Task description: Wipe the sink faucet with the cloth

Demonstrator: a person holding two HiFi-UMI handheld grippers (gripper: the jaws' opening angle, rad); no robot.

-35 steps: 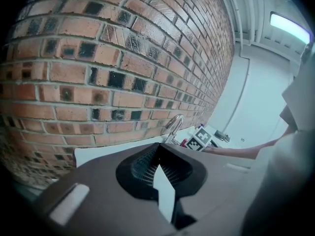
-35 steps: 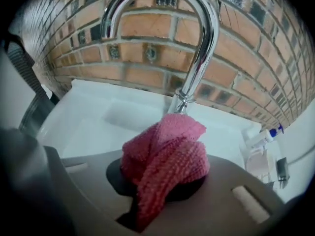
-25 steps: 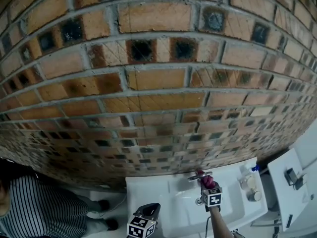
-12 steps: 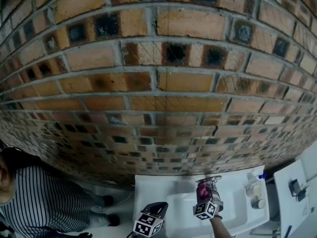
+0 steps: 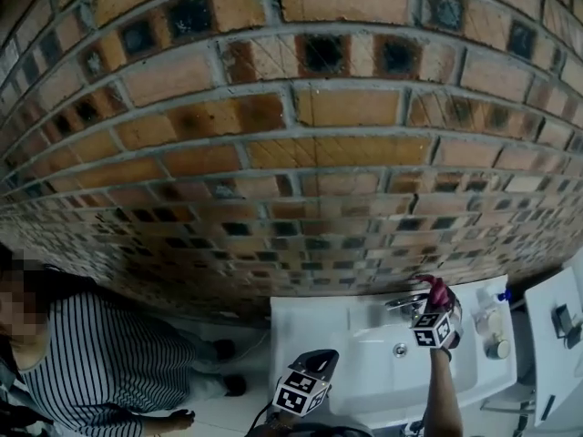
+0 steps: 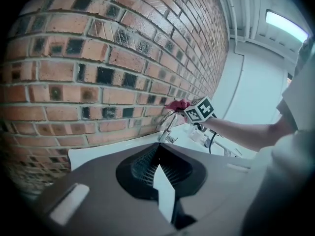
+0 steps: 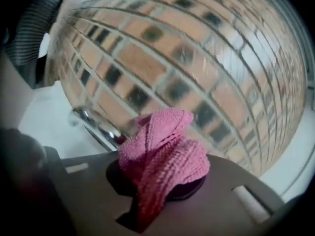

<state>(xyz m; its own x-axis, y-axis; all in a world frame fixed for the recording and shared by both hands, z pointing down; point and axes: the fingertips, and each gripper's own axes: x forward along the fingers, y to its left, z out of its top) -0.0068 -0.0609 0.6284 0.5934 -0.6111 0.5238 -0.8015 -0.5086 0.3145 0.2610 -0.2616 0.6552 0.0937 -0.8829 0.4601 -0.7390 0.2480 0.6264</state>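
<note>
The chrome faucet [image 5: 398, 303] stands at the back of the white sink [image 5: 319, 335], below the brick wall. My right gripper [image 5: 434, 306] is shut on a bunched pink cloth [image 5: 440, 289], which sits at the faucet's right end, close to the wall. In the right gripper view the cloth [image 7: 162, 154] bulges from the right gripper [image 7: 157, 176], and the faucet [image 7: 96, 127] passes just behind it. My left gripper [image 5: 321, 362] hangs in front of the sink, away from the faucet. In its own view the left gripper [image 6: 160, 154] is shut and holds nothing; the faucet [image 6: 167, 124] and cloth [image 6: 177, 104] lie ahead.
The brick wall [image 5: 301, 153] rises directly behind the sink. Small bottles [image 5: 496, 321] stand on the sink's right ledge, and a white unit [image 5: 556, 335] is further right. A person in a striped shirt [image 5: 100, 362] crouches on the floor at the left.
My right gripper has carried the cloth from the front of the faucet up to its right end by the wall. The head view has swung. The left gripper keeps its place.
</note>
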